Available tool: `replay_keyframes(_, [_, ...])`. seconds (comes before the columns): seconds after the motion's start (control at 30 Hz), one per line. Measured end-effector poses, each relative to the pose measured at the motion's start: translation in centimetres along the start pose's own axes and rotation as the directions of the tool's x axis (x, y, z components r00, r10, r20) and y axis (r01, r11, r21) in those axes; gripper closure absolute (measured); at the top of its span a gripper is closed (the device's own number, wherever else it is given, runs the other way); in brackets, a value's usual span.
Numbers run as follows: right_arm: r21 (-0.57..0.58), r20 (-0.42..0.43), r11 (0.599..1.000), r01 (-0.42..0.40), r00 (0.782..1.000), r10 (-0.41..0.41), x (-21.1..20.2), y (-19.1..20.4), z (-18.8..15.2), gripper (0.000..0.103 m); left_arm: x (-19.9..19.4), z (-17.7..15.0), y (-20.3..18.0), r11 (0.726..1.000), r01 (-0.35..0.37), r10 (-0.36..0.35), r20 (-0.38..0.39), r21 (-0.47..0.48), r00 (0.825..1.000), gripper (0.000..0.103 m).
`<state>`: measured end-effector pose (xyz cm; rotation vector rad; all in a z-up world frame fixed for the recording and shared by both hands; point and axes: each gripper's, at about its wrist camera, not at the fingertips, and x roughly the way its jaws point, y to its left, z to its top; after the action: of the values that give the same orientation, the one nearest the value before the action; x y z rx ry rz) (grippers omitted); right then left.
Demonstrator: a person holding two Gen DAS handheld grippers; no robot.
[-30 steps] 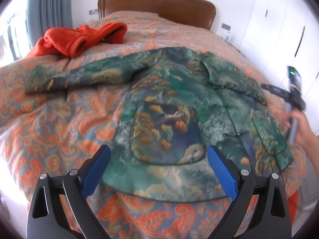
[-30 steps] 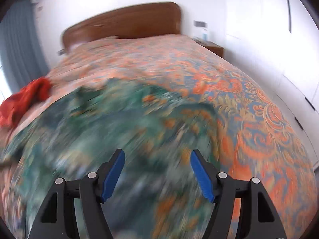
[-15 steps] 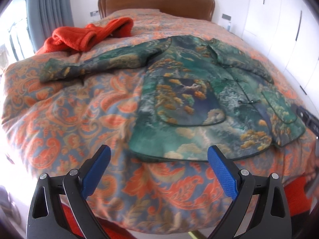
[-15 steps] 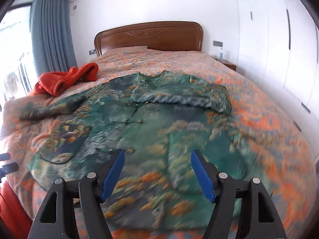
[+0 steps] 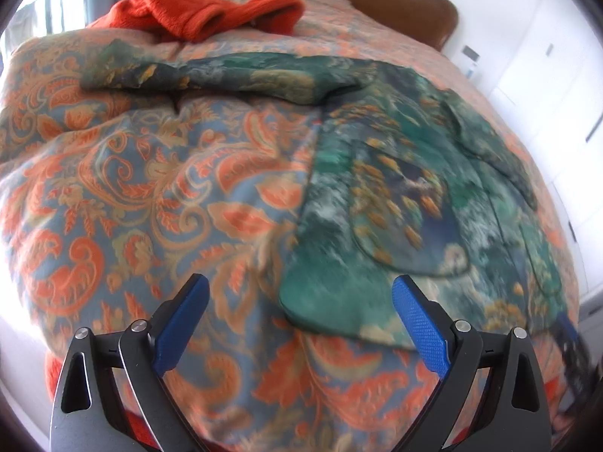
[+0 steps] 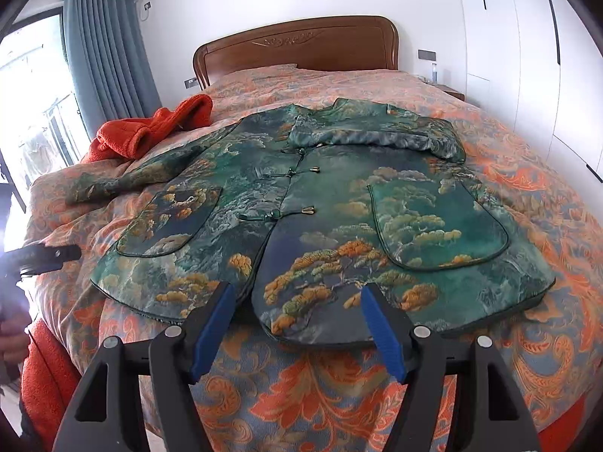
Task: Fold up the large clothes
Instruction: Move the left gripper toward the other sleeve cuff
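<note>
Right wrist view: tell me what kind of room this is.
Almost certainly a home bedroom: a bed with a carved wooden headboard and orange paisley bedspread, a grey curtain by the window, and white wardrobe doors along the wall.

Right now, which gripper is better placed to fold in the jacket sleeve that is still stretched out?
The left gripper, probably. It is open at the side of the green jacket where the outstretched sleeve lies. The right gripper, also open, faces the hem, and the sleeve on its side is already folded.
</note>
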<state>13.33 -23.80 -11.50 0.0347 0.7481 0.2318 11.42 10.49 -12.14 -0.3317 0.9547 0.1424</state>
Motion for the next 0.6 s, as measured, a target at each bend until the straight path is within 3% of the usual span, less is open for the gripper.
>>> replay_keyframes(0.23, [-0.006, 0.003, 1.0, 0.024, 1.0, -0.024, -1.0, -0.6, -0.7, 0.032, 0.2, 2.3, 0.2, 1.0, -0.004, 0.005, 0.055, -0.019, 0.998, 0.005])
replay_keyframes(0.6, [-0.047, -0.017, 0.999, -0.013, 1.0, 0.012, -0.5, 1.3, -0.8, 0.032, 1.3, 4.4, 3.2, 0.994, -0.028, 0.035, 0.057, -0.109, 0.998, 0.005])
